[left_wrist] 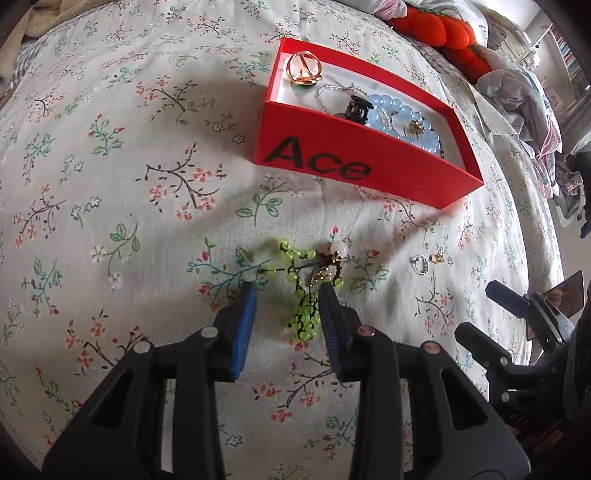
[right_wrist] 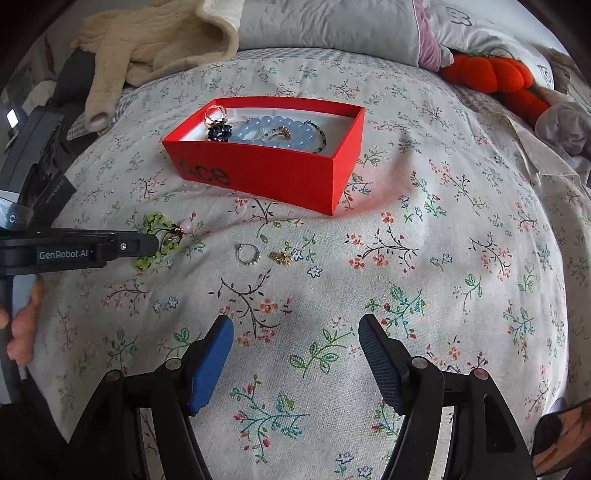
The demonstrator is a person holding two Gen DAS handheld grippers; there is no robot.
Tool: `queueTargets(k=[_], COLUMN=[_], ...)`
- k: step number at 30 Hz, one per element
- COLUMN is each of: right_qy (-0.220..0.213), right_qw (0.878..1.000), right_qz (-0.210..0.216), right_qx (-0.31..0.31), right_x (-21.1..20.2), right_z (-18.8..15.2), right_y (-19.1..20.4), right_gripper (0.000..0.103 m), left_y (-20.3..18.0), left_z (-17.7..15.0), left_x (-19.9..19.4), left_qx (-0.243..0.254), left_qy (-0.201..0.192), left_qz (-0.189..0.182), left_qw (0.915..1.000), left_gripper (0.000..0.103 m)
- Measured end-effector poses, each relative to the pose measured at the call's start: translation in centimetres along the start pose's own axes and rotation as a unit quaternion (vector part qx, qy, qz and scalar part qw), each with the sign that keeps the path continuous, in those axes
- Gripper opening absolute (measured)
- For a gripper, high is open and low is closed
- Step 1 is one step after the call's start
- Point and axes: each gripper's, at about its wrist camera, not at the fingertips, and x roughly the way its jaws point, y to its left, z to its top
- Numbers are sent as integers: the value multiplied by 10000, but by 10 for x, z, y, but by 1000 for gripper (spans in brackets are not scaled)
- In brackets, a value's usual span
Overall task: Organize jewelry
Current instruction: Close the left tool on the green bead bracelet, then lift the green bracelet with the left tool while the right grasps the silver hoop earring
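Note:
A green bead bracelet (left_wrist: 301, 314) with a pink bead and gold charm lies on the floral bedspread. My left gripper (left_wrist: 288, 288) stands over it, jaws partly apart, the beads between the blue pads and close to the right one; the pads do not press on it. Beyond it sits a red box (left_wrist: 354, 162) marked "Ace", holding a pale blue bead bracelet (left_wrist: 391, 110), a gold ring (left_wrist: 304, 68) and other pieces. A silver ring (right_wrist: 246, 254) and a gold earring (right_wrist: 280, 257) lie loose ahead of my right gripper (right_wrist: 295, 321), which is open and holds nothing.
An orange plush toy (right_wrist: 491, 75) and grey pillows (right_wrist: 325, 26) lie beyond the box (right_wrist: 273, 173), with a cream cloth (right_wrist: 147, 40) at the back left. Crumpled clothes (left_wrist: 517, 96) are heaped at the bed's right edge. A hand (right_wrist: 22, 325) holds the left gripper.

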Motion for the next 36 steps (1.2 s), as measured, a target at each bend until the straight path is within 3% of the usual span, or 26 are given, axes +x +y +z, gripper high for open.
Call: queueTargets(k=[2,3,7,12,16,22,36], right_qy=[-13,-2,137,249,115,-13,-220], right_qw=[9999,9997,9981,9962,9978,9987,9995], right_qz=[126,207,550,794,648,497,228], right_qx=[98,156,256,269,100,86,-49], right_x=[0,0,6,19,28,36,45], right_z=[0,0,1,2,4,15,29], right_y=[-2,-2,2,11,21,28,35], right_gripper=[71,71,66,49,49,47,17], left_y=[-1,0,6,10,11,8,6], left_z=[0,1,4,4,4,10,10], left_x=[0,-2,-23,-60,-79,-82,-75], left_qx=[-10,-50,-213,-308,-266,-206,-185], left_qy=[-45,-51,-337,-778,-1041,-1113,-1042], left_qz=[50,-14,-288,-689,-864,-808,-672], left_qw=[10000,10000,9988,9941,9904,9903,9921], left_gripper=[7,6,6,6,6,6,6])
